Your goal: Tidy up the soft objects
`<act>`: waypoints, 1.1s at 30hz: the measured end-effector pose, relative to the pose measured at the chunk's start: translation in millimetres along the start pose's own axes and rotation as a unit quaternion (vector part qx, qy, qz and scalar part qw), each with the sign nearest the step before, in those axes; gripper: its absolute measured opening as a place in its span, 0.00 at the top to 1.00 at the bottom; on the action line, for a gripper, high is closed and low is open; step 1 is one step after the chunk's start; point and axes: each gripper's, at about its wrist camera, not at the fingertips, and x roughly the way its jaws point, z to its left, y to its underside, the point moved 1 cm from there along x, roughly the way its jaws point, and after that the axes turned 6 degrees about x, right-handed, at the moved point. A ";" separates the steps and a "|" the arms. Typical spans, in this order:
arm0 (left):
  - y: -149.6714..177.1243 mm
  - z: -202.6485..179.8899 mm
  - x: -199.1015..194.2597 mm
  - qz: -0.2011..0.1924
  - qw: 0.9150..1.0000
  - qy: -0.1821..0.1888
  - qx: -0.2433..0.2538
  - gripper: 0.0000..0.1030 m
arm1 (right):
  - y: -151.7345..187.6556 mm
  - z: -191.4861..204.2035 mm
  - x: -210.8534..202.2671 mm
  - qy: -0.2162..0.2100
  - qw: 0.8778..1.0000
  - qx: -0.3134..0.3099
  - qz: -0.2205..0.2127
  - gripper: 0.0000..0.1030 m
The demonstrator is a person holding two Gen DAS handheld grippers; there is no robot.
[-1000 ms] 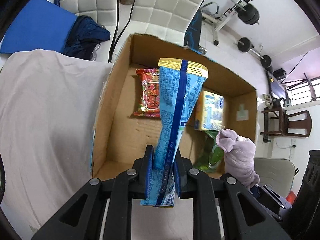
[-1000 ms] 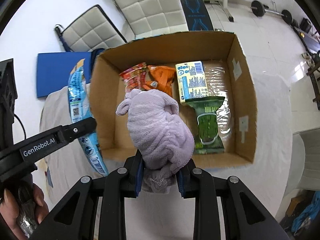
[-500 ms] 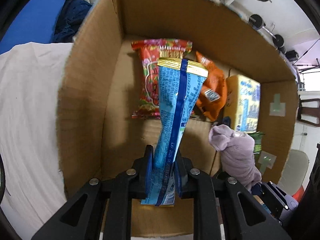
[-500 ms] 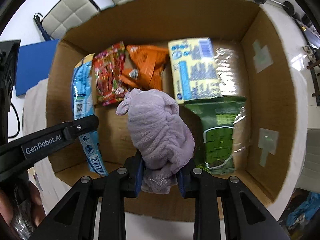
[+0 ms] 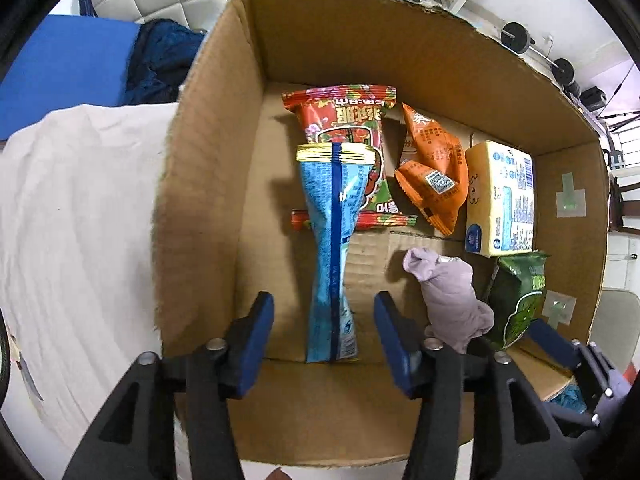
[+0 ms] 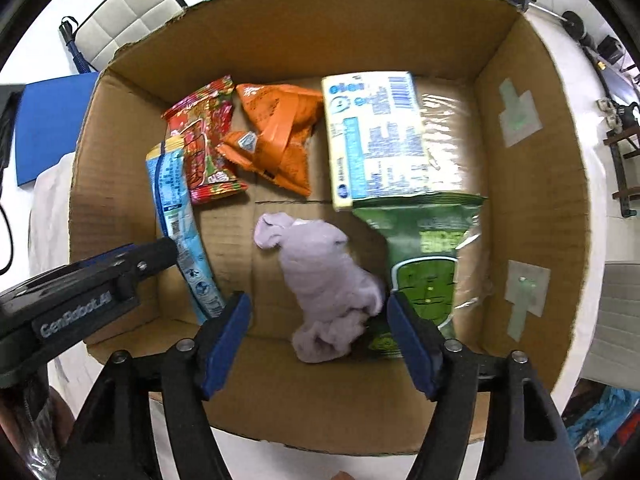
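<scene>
An open cardboard box (image 5: 200, 184) (image 6: 532, 208) fills both views. My left gripper (image 5: 324, 320) is open over it; a blue snack packet (image 5: 334, 248) (image 6: 180, 220) lies loose between its fingers, in the box's left part. My right gripper (image 6: 318, 320) is open; a lilac soft cloth (image 6: 324, 280) (image 5: 448, 296) lies loose between its fingers on the box floor. Inside the box also lie a red packet (image 5: 352, 148) (image 6: 204, 144), an orange packet (image 5: 432, 168) (image 6: 276, 136), a yellow-white pack (image 5: 500, 204) (image 6: 376, 136) and a green packet (image 5: 520, 296) (image 6: 428, 264).
The box stands on a white cloth-covered surface (image 5: 72, 220). Behind it are a blue mat (image 5: 60, 68), a dark garment (image 5: 160, 64), white padded chairs (image 6: 120, 24) and gym weights (image 5: 516, 36). The left gripper's arm (image 6: 80, 292) crosses the right wrist view's lower left.
Both grippers moved forward and down into the box, then opened. The blue packet and the lilac cloth were let go and now lie on the box floor.
</scene>
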 end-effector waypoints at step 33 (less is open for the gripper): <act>74.6 -33.8 -125.7 -0.154 0.986 -0.052 0.033 0.02 | 57.6 -56.6 -109.5 0.015 0.992 0.032 -0.121 0.00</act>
